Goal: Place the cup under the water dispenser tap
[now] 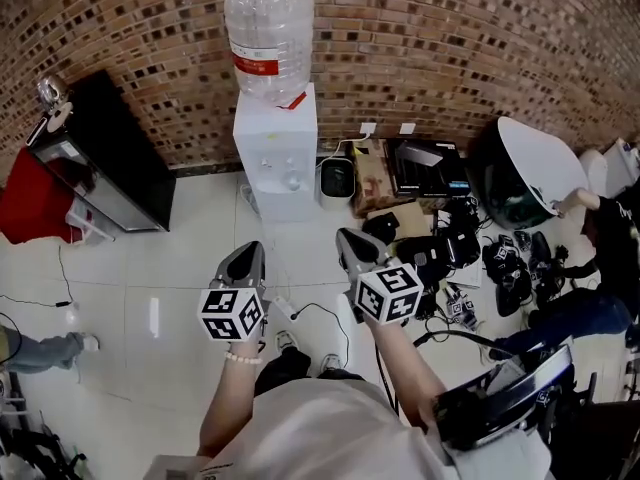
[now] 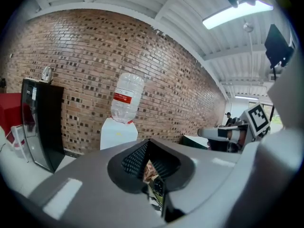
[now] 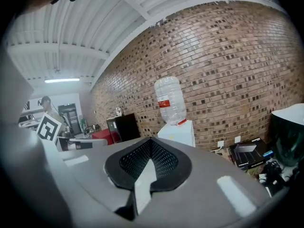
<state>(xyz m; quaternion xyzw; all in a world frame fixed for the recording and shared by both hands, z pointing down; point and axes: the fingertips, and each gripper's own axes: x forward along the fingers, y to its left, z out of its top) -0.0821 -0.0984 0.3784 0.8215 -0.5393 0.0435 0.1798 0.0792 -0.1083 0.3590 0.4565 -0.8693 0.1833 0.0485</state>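
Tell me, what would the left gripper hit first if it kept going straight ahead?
Nothing close: the left gripper has bare white floor tiles ahead. Farther on it seems aimed at the white water dispenser with a clear bottle, or just right of it; depth is unclear.

Both forearms [image 1: 405, 363] stretch forward side by side; the left gripper [image 1: 249, 251] and right gripper [image 1: 349, 238] point ahead, tipped slightly down (marker cubes [image 1: 232, 314] nearest the person), each with fingers pressed together.
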